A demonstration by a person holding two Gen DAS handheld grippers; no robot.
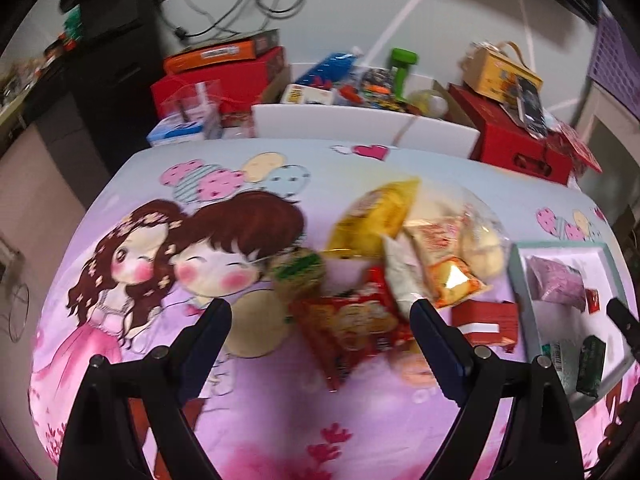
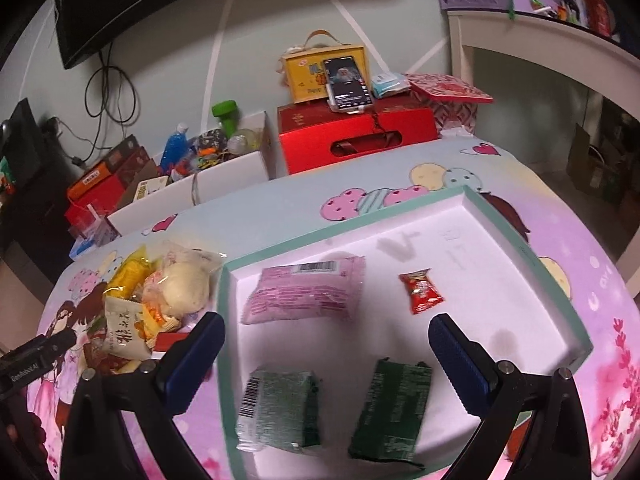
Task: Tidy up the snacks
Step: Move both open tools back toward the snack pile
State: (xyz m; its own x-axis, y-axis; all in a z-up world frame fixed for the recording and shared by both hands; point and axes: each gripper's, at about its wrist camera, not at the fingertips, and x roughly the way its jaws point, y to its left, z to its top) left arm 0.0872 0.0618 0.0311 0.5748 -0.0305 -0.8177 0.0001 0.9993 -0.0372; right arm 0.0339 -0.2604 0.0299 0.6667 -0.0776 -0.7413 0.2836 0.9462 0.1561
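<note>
A heap of snack packets lies on the cartoon cloth: a yellow bag [image 1: 376, 216], a red biscuit bag [image 1: 356, 324], an orange packet [image 1: 452, 280], a red box [image 1: 486, 320]. My left gripper [image 1: 320, 316] is open above the red biscuit bag. A white tray with a teal rim [image 2: 532, 256] holds a pink packet [image 2: 308, 294], a small red candy [image 2: 420, 290] and two green packets [image 2: 280, 412] [image 2: 390, 408]. My right gripper [image 2: 326, 344] is open and empty over the tray. The heap also shows in the right wrist view [image 2: 160, 292].
Behind the table stand a white box of toys [image 1: 360, 120], red boxes [image 2: 356, 136], a yellow carton with a phone [image 2: 348, 80] leaning on it. A white desk [image 2: 540, 44] is at the right. Cables hang on the wall.
</note>
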